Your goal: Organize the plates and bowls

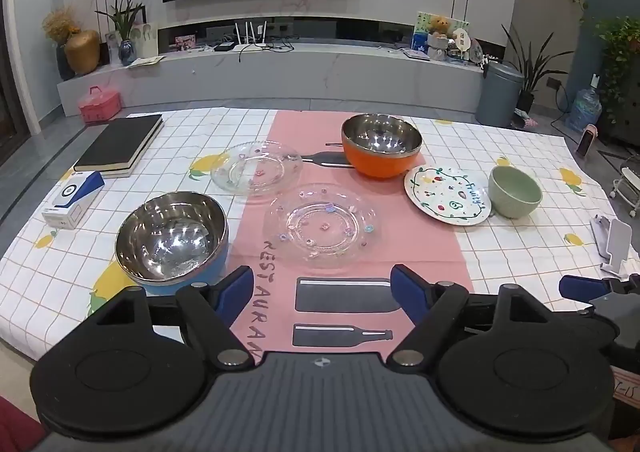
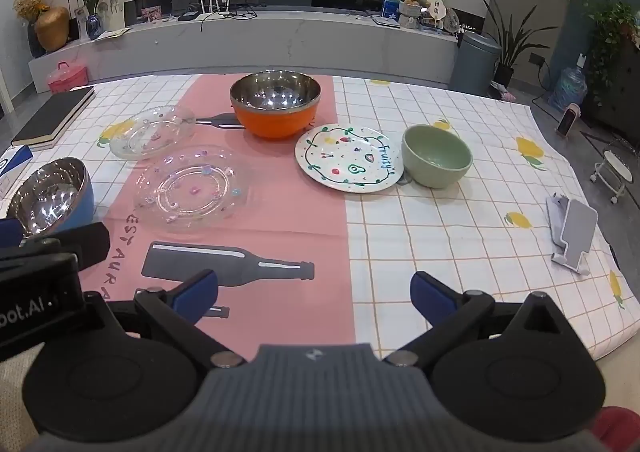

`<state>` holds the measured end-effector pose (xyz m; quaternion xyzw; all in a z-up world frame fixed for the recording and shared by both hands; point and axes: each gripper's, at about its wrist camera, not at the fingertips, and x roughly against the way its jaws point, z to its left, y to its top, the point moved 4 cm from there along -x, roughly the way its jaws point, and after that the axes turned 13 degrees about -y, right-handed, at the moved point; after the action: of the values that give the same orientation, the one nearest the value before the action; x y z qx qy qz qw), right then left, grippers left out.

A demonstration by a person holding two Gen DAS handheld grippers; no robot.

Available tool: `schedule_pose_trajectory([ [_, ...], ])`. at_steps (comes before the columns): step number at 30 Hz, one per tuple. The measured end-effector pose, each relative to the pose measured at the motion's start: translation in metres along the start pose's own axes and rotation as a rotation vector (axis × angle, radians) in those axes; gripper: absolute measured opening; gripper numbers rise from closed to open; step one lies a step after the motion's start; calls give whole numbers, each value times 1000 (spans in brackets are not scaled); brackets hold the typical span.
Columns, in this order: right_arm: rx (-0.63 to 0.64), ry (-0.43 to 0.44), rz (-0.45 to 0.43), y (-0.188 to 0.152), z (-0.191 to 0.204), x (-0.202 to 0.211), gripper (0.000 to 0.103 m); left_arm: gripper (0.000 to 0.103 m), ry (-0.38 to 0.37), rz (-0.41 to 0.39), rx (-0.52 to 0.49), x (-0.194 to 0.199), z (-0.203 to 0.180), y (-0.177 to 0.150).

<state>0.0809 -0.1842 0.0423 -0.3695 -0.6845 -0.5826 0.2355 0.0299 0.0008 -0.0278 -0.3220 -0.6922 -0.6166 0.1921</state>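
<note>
Both tools are wide open and hold nothing. The left gripper [image 1: 322, 288] hangs low over the near edge of the table [image 1: 500, 252], and the right gripper [image 2: 314, 294] hangs just beside it on its right. Closest to the left gripper, a bit ahead and to its left, sits the blue bowl [image 1: 172, 240]. It is shiny metal inside, so it is probably hard, light and a bit slippery; the rim is the best place to pinch it. Right in front of the left gripper lies a clear glass plate [image 1: 322, 226]. It looks thin and could break, and it lies flat, so only the raised edge gives a place to grab. A second clear plate [image 1: 256, 168] lies farther on and a little left, close to the first; I cannot tell if they touch. Ahead of the right gripper, well away from it, lies the white painted plate [image 2: 350, 158], also flat and breakable. The green bowl [image 2: 436, 156] sits right against its right side. It looks thick and sturdy, with an easy rim to hold. Farthest off, ahead and a bit left of the right gripper, stands the orange bowl [image 2: 276, 108], big and metal inside. Nothing is stacked yet.
</note>
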Motion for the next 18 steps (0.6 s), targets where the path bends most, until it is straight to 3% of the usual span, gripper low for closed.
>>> schedule_pose_trajectory([
  [18,19,-4,16,-3,3,-5,100,92,-6,6,11,-1,-1,-2],
])
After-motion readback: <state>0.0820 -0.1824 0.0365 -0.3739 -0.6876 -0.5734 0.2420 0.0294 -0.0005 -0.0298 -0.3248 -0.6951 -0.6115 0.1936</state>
